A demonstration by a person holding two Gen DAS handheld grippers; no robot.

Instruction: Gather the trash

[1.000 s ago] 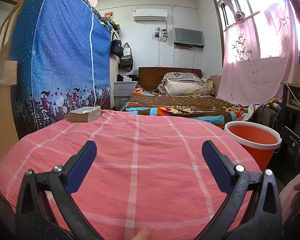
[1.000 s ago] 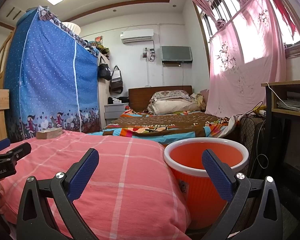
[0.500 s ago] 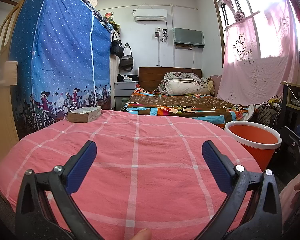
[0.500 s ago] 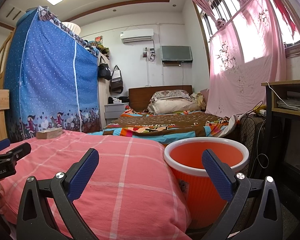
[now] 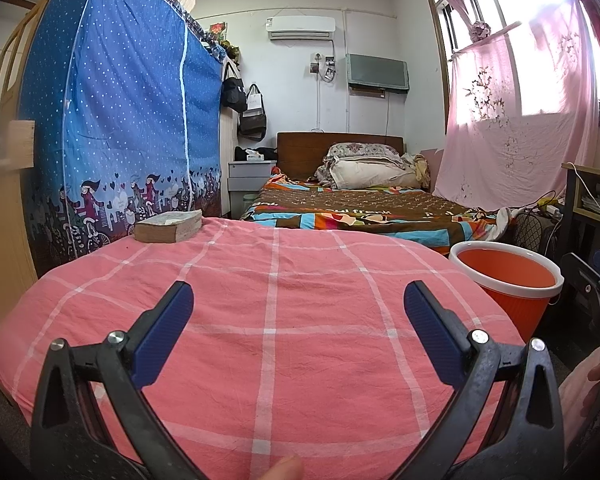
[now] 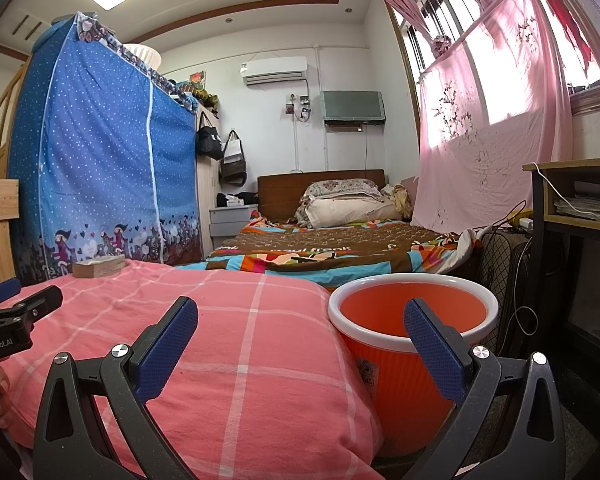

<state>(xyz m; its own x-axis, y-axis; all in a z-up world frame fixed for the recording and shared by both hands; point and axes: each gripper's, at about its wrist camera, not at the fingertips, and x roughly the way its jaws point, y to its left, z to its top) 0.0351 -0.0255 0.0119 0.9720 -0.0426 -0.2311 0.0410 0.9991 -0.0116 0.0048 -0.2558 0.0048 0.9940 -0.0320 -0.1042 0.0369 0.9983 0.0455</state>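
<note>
Far left, a worn book [image 5: 168, 226] sits on the pink checked cover [image 5: 276, 320]. No trash visible, so can't judge its grip or weight. Left tool [image 5: 298, 328] and right tool [image 6: 300, 334] both gape wide, empty. Orange bin [image 6: 412, 344] waits beside the bench, right side.

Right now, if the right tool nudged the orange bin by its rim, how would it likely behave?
The orange bin looks like thin ribbed plastic and no contents show, so it is probably light and would slide or tip readily. Its white rim appears rigid enough to pinch. The pink checked cover beside it might stop it tipping that way.
</note>
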